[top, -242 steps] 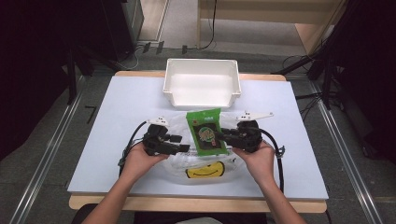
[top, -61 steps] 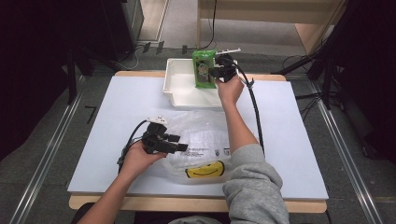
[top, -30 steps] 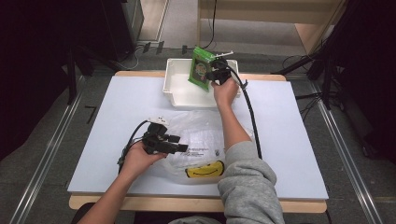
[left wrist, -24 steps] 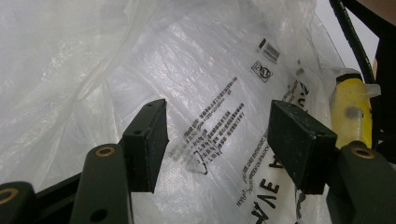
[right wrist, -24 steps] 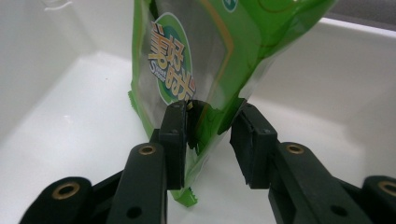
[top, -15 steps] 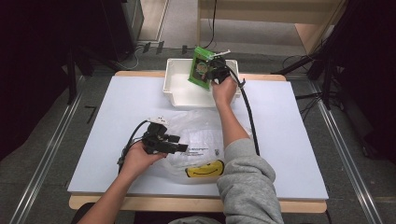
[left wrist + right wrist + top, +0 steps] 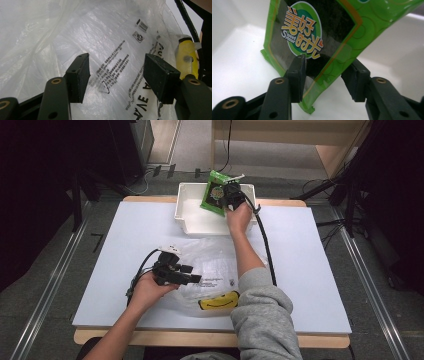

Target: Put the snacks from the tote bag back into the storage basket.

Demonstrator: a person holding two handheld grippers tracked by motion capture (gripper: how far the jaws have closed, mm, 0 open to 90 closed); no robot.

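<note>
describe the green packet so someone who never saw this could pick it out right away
Start at the white bin at the table's far edge. Tilted over its right half, between the right gripper's jaws, which have just been opening, is the green snack packet. It is the one bright green thing, with a dark window and a round orange-lettered logo.

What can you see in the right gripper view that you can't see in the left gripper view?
The right gripper view alone shows the green snack packet between the right tongs, over the white bin. Those tongs have just been opening, and a gap shows between the right-hand pad and the packet.

The left gripper view alone shows the clear plastic bag with black printing and a yellow patch, under the open left tongs, which grip nothing.

Both share a pair of black tongs rising from the bottom of the picture.
</note>
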